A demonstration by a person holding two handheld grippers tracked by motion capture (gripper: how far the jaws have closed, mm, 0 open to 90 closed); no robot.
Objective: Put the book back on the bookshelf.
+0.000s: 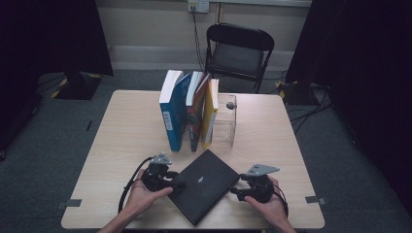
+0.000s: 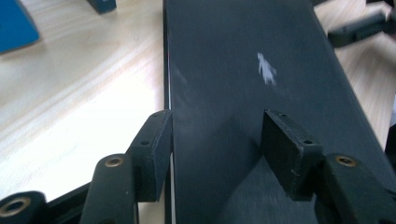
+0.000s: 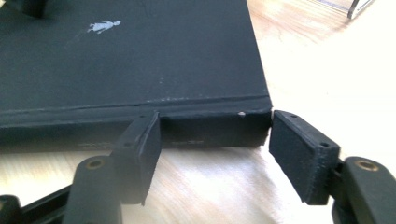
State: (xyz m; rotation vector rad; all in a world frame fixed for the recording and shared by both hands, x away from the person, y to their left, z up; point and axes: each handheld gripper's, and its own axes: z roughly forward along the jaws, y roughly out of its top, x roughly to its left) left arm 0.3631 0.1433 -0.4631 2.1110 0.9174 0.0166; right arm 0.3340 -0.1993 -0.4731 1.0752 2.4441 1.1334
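Observation:
A black hardcover book (image 1: 204, 182) lies flat near the table's front edge, turned like a diamond, with a small white figure on its cover (image 2: 267, 69). My left gripper (image 1: 177, 185) is at the book's left corner. In the left gripper view its jaws (image 2: 215, 126) stand apart, one beside the book's edge and one over the cover (image 2: 243, 56). My right gripper (image 1: 233, 191) is at the book's right corner. Its jaws (image 3: 215, 123) are spread level with the book's side (image 3: 210, 126), and the right one sits just past the corner. Neither pair of pads presses on the book.
Behind the book stand a blue book (image 1: 172, 111), a dark red one (image 1: 196, 114) and a yellow one (image 1: 210, 111), leaning against a clear plastic bookend (image 1: 227, 119). A black folding chair (image 1: 238, 48) stands beyond the wooden table (image 1: 121, 141).

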